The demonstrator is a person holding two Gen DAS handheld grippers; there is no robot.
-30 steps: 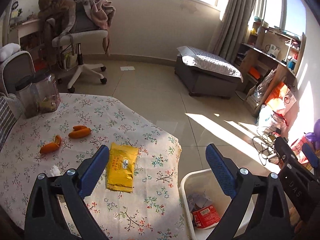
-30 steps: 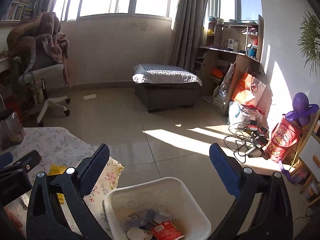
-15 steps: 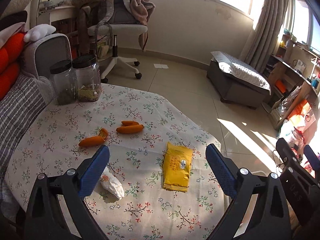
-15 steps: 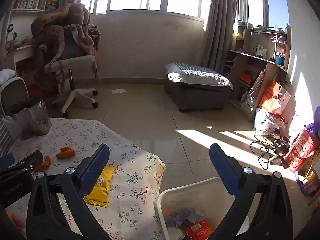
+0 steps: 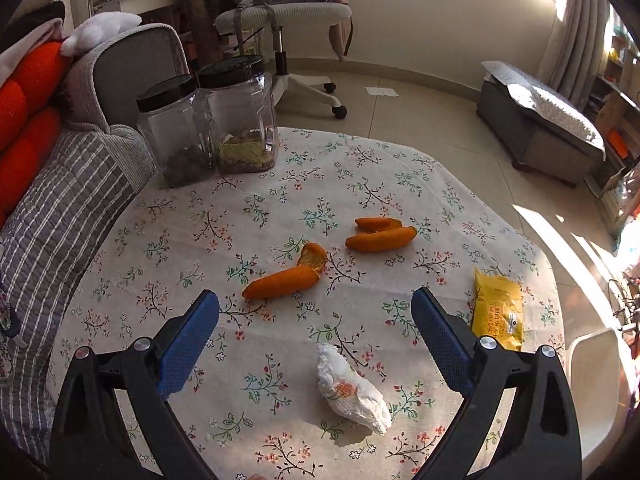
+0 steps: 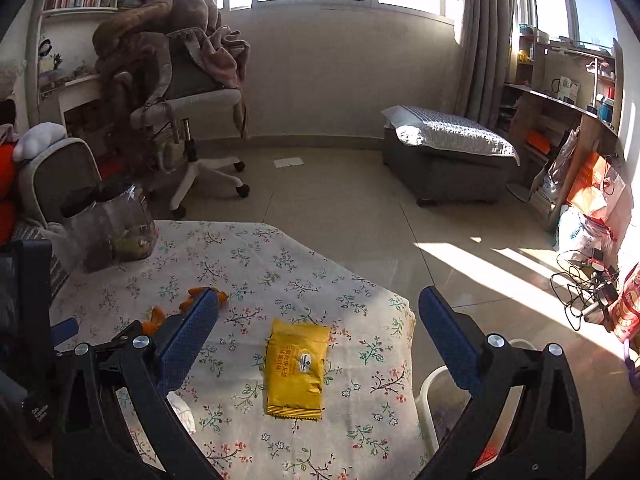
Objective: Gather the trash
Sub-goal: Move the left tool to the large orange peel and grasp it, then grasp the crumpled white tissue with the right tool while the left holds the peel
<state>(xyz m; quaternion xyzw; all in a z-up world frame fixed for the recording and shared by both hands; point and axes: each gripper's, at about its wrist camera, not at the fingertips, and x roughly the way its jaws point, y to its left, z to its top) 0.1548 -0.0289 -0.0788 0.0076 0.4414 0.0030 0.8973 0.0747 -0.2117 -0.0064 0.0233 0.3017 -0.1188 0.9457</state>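
Observation:
A crumpled white tissue lies on the floral tablecloth between and just beyond my open, empty left gripper. Orange peels lie farther out. A yellow snack packet lies near the table's right edge; in the right wrist view it sits between the fingers of my open, empty right gripper. The white trash bin stands on the floor right of the table, with its rim also in the left wrist view.
Two clear jars with black lids stand at the table's far left. A grey striped cushion borders the left side. An office chair, a grey ottoman and cables are on the floor beyond.
Both grippers have swung left from over the bin to over the table. The left one now faces the tissue and peels, the right one the yellow packet.

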